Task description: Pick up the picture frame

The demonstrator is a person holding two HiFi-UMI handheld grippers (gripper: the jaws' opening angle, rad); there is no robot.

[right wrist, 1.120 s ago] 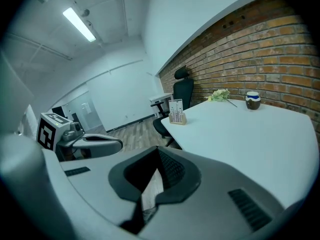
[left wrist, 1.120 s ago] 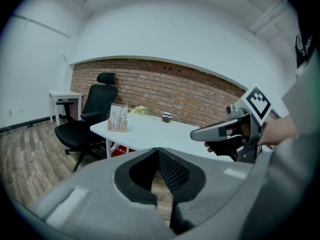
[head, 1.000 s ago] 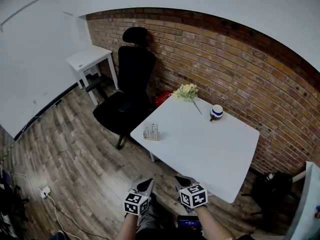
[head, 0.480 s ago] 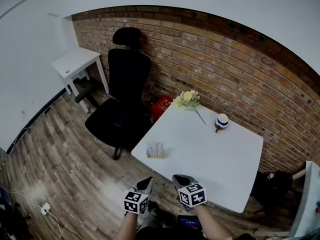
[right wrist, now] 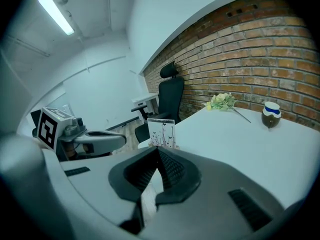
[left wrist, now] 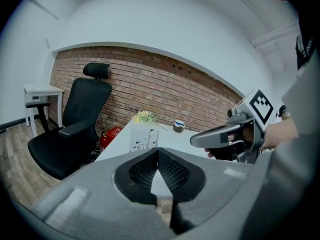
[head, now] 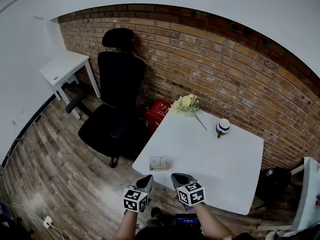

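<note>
**Moved up to the table (head: 220, 159); picture frame (head: 159, 163) not yet touched**

Since a second ago the person has stepped in. In the head view the table's near corner and the picture frame now sit just ahead of the gripper tips, where they were well apart before. The picture frame has not shifted on the table.

- Left gripper (head: 146, 180): jaws together, nothing between them. Its own view confirms it.
- Right gripper (head: 178, 178): same, closed on nothing.
- Both are held side by side, pointing slightly down at the near-left corner of the table. Neither touches anything.

The picture frame (left wrist: 144, 139) is small and stands upright at that corner, close to the edge. It shows a white print with thin dark stems and faces the person. In the head view it lies ahead of the two grippers, between their lines.

Farther out:
- Yellow flowers (head: 185, 103) and a cup (head: 222, 127) with a blue band are at the far side of the table, well apart from the picture frame.
- A black office chair (head: 117, 94) stands left of the table.
- A red object (head: 157, 113) sits by the brick wall (head: 240, 69).
- A small white side table (head: 62, 66) is further left.

Step in hand, as I read it: approach, pre-grasp. For the next move, one gripper has to open before it reaches the picture frame, line up on an edge, then close.

Risk: the picture frame looks light and stands near the edge, so a nudge from shut jaws could tip it or push it off.
</note>
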